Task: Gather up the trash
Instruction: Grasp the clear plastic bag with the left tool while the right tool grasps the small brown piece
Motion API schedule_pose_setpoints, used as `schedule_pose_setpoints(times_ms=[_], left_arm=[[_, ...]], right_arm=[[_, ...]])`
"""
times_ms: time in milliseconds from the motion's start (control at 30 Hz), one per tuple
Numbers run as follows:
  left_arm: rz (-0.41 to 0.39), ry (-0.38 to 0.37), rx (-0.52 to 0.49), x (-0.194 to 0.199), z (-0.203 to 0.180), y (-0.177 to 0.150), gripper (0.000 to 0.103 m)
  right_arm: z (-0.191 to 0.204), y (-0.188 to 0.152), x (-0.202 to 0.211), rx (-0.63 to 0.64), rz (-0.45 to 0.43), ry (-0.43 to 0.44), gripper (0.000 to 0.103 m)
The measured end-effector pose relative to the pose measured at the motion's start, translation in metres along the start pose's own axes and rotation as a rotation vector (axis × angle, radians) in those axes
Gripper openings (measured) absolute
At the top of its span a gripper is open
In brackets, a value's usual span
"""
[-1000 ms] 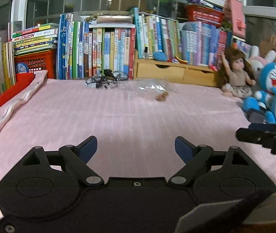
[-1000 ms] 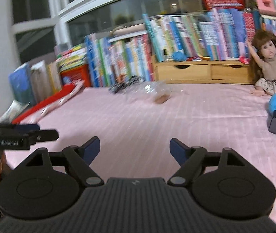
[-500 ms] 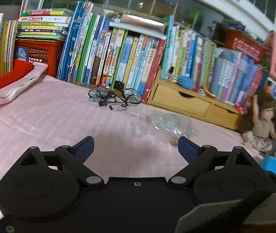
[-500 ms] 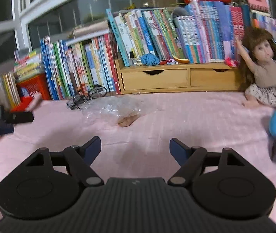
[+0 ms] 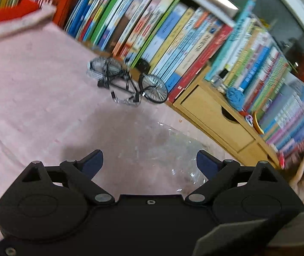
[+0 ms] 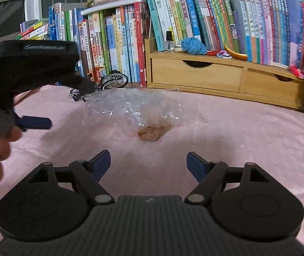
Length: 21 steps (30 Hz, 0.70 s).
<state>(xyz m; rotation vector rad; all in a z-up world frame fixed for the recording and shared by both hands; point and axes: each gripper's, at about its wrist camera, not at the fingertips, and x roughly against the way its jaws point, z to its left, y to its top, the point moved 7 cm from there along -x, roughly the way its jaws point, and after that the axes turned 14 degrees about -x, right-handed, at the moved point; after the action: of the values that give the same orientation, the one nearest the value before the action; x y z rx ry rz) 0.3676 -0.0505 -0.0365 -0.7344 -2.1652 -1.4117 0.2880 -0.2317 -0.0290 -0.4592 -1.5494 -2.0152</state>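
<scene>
Both tongs (image 5: 149, 162) (image 6: 148, 163) gape, clear pink cloth (image 6: 226, 128) around the plastic bag (image 6: 134, 108).

This is a home, most likely a child's bedroom. Straight ahead of both sets of jaws a pink bedspread (image 6: 226, 128) stretches to a window ledge packed with upright children's books (image 6: 117, 49) and a small wooden drawer unit (image 6: 196, 74). A model bicycle (image 5: 128, 83) lies ahead and left of the jaws, and a doll (image 5: 303, 181) sits at their far right.
</scene>
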Motion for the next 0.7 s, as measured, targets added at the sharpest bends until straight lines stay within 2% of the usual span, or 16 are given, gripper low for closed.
schedule_pose_setpoints(times_ms=[100,200,267,300,333,367,433,467,533,633,700], left_arm=[[0.023,-0.033,0.046,-0.017,-0.007,-0.004,0.094],[0.046,-0.019,0.063,-0.034,-0.012,-0.006,0.094],[0.058,-0.043,0.090,-0.043,-0.013,-0.008,0.092],[0.062,-0.058,0.102,-0.045,-0.013,-0.010,0.086],[0.065,-0.082,0.114,-0.047,-0.014,-0.011,0.071],[0.073,-0.110,0.125,-0.048,-0.015,-0.012,0.066],[0.073,-0.185,0.154,-0.047,-0.016,-0.011,0.032],[0.060,-0.219,0.164,-0.044,-0.017,-0.010,0.032],[0.044,-0.186,0.138,-0.034,-0.016,-0.007,0.025],[-0.026,-0.167,0.081,-0.016,-0.016,-0.002,0.022],[-0.063,-0.166,0.077,-0.002,-0.013,0.000,0.021]], right_arm=[[-0.002,0.003,-0.007,0.006,-0.001,0.013,0.087],[-0.004,0.006,-0.013,0.000,0.002,0.032,0.087],[-0.006,0.008,-0.017,0.002,-0.001,0.027,0.087],[-0.007,0.009,-0.019,0.002,0.002,0.031,0.087],[-0.008,0.009,-0.022,-0.004,0.006,0.036,0.087],[-0.010,0.010,-0.024,-0.008,0.009,0.036,0.087],[-0.012,0.010,-0.028,-0.010,0.011,0.038,0.087],[-0.012,0.010,-0.028,-0.011,0.011,0.041,0.087],[-0.012,0.011,-0.029,-0.013,0.012,0.051,0.087],[-0.011,0.014,-0.032,-0.005,0.006,0.048,0.087],[-0.009,0.016,-0.036,-0.008,0.006,0.039,0.087]])
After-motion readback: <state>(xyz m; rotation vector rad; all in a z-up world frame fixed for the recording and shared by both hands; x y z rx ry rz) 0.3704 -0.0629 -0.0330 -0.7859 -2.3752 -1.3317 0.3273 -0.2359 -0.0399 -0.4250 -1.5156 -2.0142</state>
